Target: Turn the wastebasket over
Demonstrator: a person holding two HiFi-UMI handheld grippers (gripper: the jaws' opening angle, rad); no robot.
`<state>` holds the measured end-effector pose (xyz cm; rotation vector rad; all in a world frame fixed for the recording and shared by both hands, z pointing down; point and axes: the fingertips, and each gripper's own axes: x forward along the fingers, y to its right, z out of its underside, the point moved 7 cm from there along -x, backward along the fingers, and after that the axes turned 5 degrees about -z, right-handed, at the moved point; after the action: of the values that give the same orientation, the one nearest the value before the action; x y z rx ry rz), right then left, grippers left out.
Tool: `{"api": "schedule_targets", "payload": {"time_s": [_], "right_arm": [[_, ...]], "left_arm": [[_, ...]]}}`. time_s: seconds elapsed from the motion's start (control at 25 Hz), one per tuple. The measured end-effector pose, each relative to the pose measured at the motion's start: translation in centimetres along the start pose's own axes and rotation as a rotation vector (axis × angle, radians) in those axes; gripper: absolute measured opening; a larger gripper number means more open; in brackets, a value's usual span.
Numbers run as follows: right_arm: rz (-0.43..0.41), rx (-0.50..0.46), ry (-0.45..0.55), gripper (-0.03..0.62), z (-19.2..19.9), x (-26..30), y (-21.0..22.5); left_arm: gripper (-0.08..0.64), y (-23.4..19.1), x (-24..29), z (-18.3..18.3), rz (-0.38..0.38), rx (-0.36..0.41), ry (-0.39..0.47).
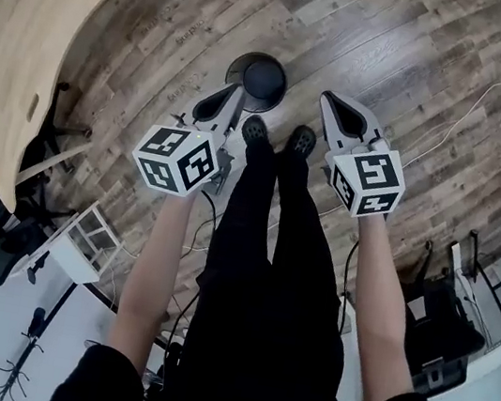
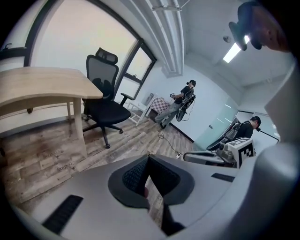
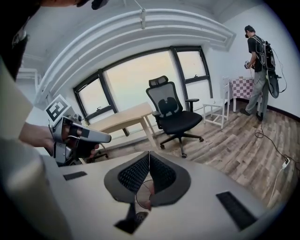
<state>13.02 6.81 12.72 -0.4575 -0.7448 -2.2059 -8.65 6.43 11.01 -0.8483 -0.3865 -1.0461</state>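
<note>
Wastebasket (image 1: 263, 81): round, dark, on wooden floor (image 1: 399, 48) just beyond the person's shoes (image 1: 256, 130); contents cannot be made out.
Left gripper (image 1: 238, 91): clenched, empty, beside wastebasket's left edge.
Right gripper (image 1: 328, 97): clenched, empty, near wastebasket's right side.

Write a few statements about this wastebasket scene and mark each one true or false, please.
1. The left tongs and the right tongs are both shut and empty. True.
2. A black office chair stands near the wooden desk. True.
3. The wastebasket sits on the desk. False: it stands on the floor, ahead of the person's shoes.
4. The floor is carpeted. False: it is wood planks.
</note>
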Motion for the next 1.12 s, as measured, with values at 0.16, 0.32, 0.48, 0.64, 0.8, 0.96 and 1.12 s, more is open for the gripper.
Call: {"api": "schedule_targets", "payload": {"time_s": [0.16,0.32,0.48,0.64,0.8,0.96,1.12], "right_arm": [[0.025,0.031,-0.018,0.034,3.1,2.3,1.6],[0.020,0.021,-0.045,0.033,6.2,4.5,2.8],[0.011,0.029,-0.062,0.032,9.4,6.4,4.3],[-0.002,0.029,-0.089,0.032,12.2,8.0,5.8],[-0.017,0.043,-0.110,0.033,14.5,9.6,7.0],[-0.022,0.048,-0.128,0.033,16.1,11.0,7.7],[-0.040,0.046,-0.142,0.034,17.0,12.7,8.2]], "left_arm": [[0.017,-1.9,3.8,2.7,-0.001,-0.002,-0.053],[0.017,-3.6,6.9,6.1,0.001,-0.023,-0.093],[0.017,-5.2,10.3,9.7,-0.003,-0.008,-0.136],[0.017,-6.3,13.8,12.5,-0.012,0.016,-0.167],[0.017,-7.4,16.8,14.6,-0.020,0.061,-0.219],[0.017,-8.5,19.2,16.4,-0.026,0.056,-0.251],[0.017,-10.3,21.4,18.2,-0.046,-0.001,-0.242]]}}
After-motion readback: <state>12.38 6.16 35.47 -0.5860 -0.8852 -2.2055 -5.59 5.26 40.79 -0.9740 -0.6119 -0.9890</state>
